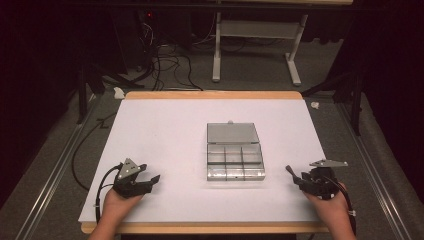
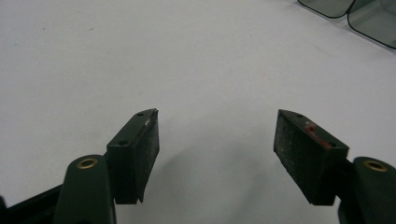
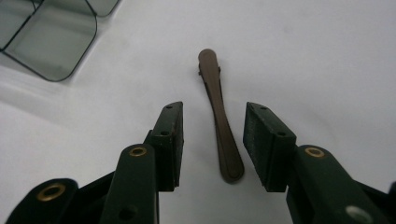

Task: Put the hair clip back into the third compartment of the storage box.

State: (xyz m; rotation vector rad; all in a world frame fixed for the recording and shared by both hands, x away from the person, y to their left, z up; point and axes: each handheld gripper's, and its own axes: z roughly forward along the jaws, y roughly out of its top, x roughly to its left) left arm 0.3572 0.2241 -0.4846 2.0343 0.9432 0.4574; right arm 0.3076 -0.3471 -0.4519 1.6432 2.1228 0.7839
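Between the right tool's (image 3: 212,147) released jaws lies a slim, brown, tapered hair clip (image 3: 219,119); left tool (image 2: 217,149) released.

1. The table (image 1: 165,125) lies bare across its left half and far edge; a hand-held gripper can pass there freely.
2. The one large obstacle is the clear compartment box (image 1: 235,159) at the middle, its lid (image 1: 233,133) laid open and flat toward the far side.
3. Bare table separates the left hand-held gripper (image 1: 152,180) from the box; its jaws stand wide apart over bare surface.
4. A brown hair clip (image 3: 219,116) lies flat between the parted jaws of the right hand-held gripper (image 3: 212,140), touching neither.
5. Between the clip and the box corner (image 3: 51,42) the surface is free.
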